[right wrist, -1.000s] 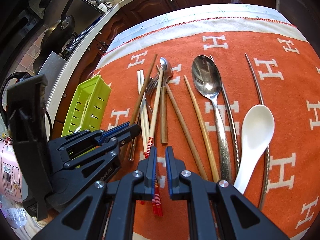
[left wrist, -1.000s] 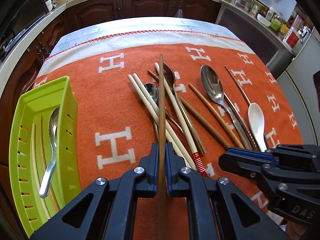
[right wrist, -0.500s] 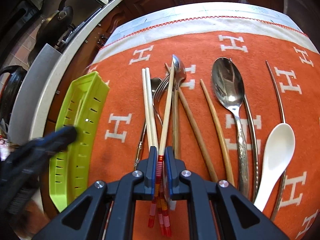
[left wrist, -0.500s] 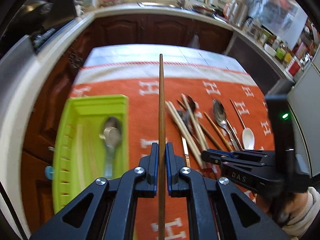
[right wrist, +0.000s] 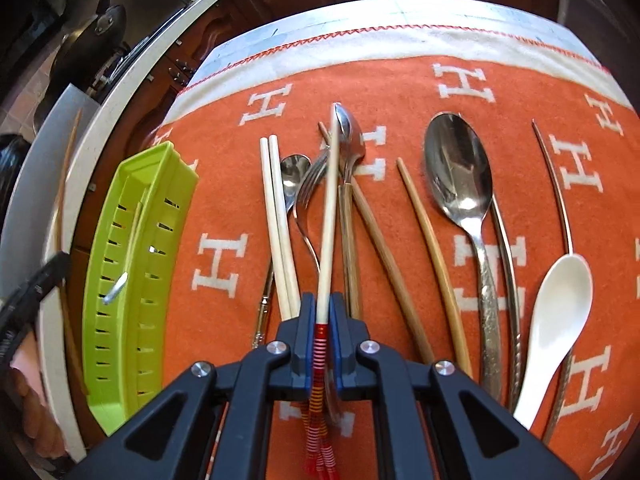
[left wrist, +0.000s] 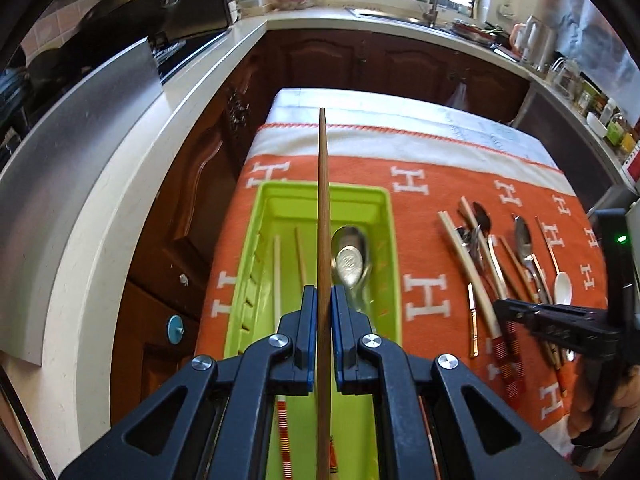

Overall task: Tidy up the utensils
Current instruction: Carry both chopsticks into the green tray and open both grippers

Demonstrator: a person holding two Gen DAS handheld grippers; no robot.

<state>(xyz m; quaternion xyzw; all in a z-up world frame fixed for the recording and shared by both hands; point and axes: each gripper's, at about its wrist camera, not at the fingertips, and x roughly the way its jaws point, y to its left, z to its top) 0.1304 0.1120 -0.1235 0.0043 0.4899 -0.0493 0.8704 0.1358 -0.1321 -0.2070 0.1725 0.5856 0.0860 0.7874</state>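
Two chopsticks pinched, one per gripper, tray waiting below the left.

Brown wooden chopstick (left wrist: 322, 216) clamped between left gripper (left wrist: 322, 332) fingers, poking forward over the green utensil tray (left wrist: 386, 216), above a metal spoon (left wrist: 350, 260) and pale chopsticks. Light, stiff, slick; likely to pivot, best held near mid-length. Right gripper (right wrist: 322, 320) fingers nipping the cream chopstick (right wrist: 329, 216) just ahead of its red-striped end, remaining cutlery spread ahead and right. Orange H-patterned blanket (right wrist: 400, 84) over the table; kitchen counter (left wrist: 120, 184) beyond.
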